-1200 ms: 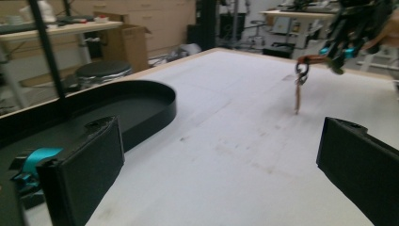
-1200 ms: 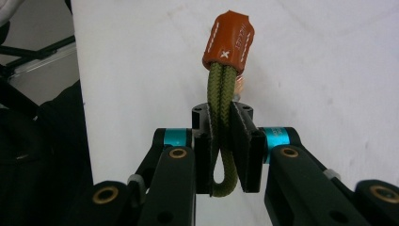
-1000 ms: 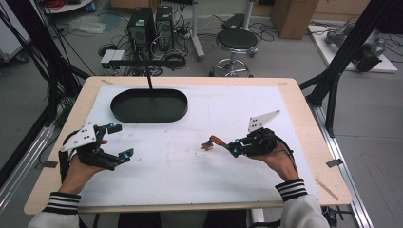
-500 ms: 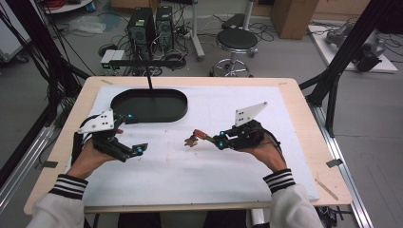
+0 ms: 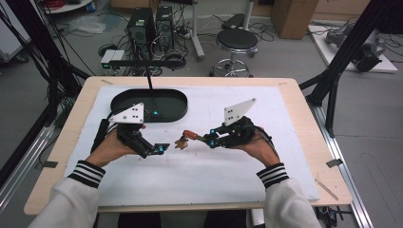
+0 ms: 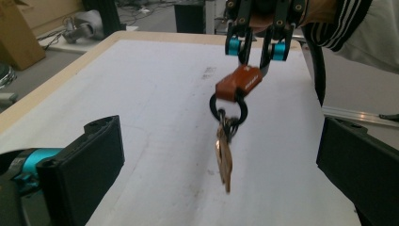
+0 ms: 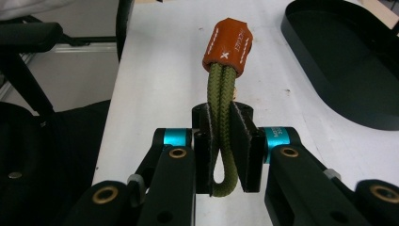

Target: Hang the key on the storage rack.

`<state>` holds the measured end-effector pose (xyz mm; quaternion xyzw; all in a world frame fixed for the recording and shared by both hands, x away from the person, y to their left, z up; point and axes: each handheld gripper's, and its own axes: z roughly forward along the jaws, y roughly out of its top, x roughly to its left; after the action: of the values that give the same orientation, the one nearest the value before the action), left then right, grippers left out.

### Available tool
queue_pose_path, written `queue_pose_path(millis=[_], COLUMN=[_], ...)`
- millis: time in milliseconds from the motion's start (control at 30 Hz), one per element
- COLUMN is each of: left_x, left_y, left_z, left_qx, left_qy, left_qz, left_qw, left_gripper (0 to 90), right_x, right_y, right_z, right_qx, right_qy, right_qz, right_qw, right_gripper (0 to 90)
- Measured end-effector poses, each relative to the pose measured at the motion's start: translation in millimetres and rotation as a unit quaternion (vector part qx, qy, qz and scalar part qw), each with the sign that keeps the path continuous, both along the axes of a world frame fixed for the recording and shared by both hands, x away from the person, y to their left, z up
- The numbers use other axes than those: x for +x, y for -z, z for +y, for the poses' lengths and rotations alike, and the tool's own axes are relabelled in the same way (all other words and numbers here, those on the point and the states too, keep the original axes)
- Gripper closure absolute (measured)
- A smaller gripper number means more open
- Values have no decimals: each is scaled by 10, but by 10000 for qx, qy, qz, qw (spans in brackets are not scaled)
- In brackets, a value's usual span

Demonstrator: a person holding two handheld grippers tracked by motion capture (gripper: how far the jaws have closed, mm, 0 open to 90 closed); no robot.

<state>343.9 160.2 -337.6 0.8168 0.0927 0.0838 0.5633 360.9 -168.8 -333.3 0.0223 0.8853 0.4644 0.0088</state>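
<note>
- Both hands have moved inward since a second ago: left claw [image 5: 160, 149] has come in from the left edge toward the middle of the counter [image 5: 304, 142]; right claw [image 5: 207, 140] has shifted left with the keychain [image 5: 185, 139].
- Right claw: clamped on the olive cord loop [image 7: 223, 141] of the keychain, cord pinched between both pads, loop end poking out below them.
- Keychain held clear of the white mat [image 5: 214, 175]: orange leather tab [image 6: 239, 83] sits just past the right claw's tips, black ring [image 6: 227, 109] below it, brass key [image 6: 224, 157] hanging down.
- Left claw: jaws wide apart, nothing between them, pointed at the keychain, near it but not touching.
- Keychain hangs between the two claws, closer to the right one.
- Black oval tray [image 5: 173, 107] at the far left of the mat, behind the left hand [image 5: 111, 147].
</note>
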Motion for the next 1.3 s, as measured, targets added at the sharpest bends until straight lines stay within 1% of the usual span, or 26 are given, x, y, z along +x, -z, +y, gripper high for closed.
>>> queue_pose_path(millis=[133,167,233,300,367,400,433,467,500,567,600,767,800,833,867,900,933,967,1033,1067,1100,1233,1300], left_x=[15,20,24,23,19,13,13,7,7,2,0,0,2,2,2,2,-3,-4,-7,-12,-11,-15,-22], left_y=[-18,-25,-29,-30,-26,-9,-9,8,8,22,32,39,42,45,51,51,55,48,41,38,33,32,31], left_z=[-149,-205,-251,-272,-312,-351,-351,-385,-385,-412,-433,-468,-475,-479,-482,-482,-483,-475,-469,-468,-465,-456,-455], left_qx=[121,141,152,154,212,246,246,347,347,423,479,556,581,602,661,661,672,714,723,678,675,750,773], left_qy=[135,217,300,347,381,444,444,506,506,559,614,675,698,722,794,794,804,831,838,844,835,859,872], left_qz=[10,25,32,52,55,80,80,55,55,64,132,184,181,196,225,225,237,212,178,197,175,199,180], left_qw=[9998,9997,9994,9993,9990,9987,9987,9981,9981,9975,9969,9960,9957,9954,9944,9944,9942,9937,9937,9939,9941,9933,9930], left_gripper=[18,23,45,45,46,54,86,101,102,123,136,242,242,274,302,326,326,384,452,468,479,555,604], right_x=[-18,-21,-26,-32,-44,-50,-54,-61,-61,-73,-78,-93,-93,-96,-95,-95,-96,-96,-95,-94,-94,-103,-104], right_y=[9,10,14,16,20,20,23,22,22,22,22,27,27,29,29,29,30,32,32,35,35,36,41], right_z=[44,50,66,81,103,113,122,128,128,143,146,166,166,173,173,173,174,176,176,179,181,189,199], right_qx=[-34,-37,-18,-32,-44,-57,-54,-67,-67,-71,-82,-115,-115,-127,-129,-129,-127,-138,-148,-161,-171,-179,-196], right_qy=[-94,-108,-170,-201,-245,-259,-277,-278,-278,-294,-298,-347,-347,-370,-376,-376,-378,-379,-381,-397,-396,-401,-427], right_qz=[-30,-43,-58,-70,-95,-95,-93,-85,-85,-114,-120,-143,-143,-171,-172,-172,-171,-181,-187,-189,-198,-196,-208], right_qw=[9999,9999,9998,9998,9996,9996,9996,9996,9996,9995,9995,9992,9992,9991,9991,9991,9991,9990,9990,9989,9989,9988,9987], right_gripper=[798,797,798,797,797,797,797,797,797,797,797,797,797,797,797,797,797,797,797,797,797,797,796])
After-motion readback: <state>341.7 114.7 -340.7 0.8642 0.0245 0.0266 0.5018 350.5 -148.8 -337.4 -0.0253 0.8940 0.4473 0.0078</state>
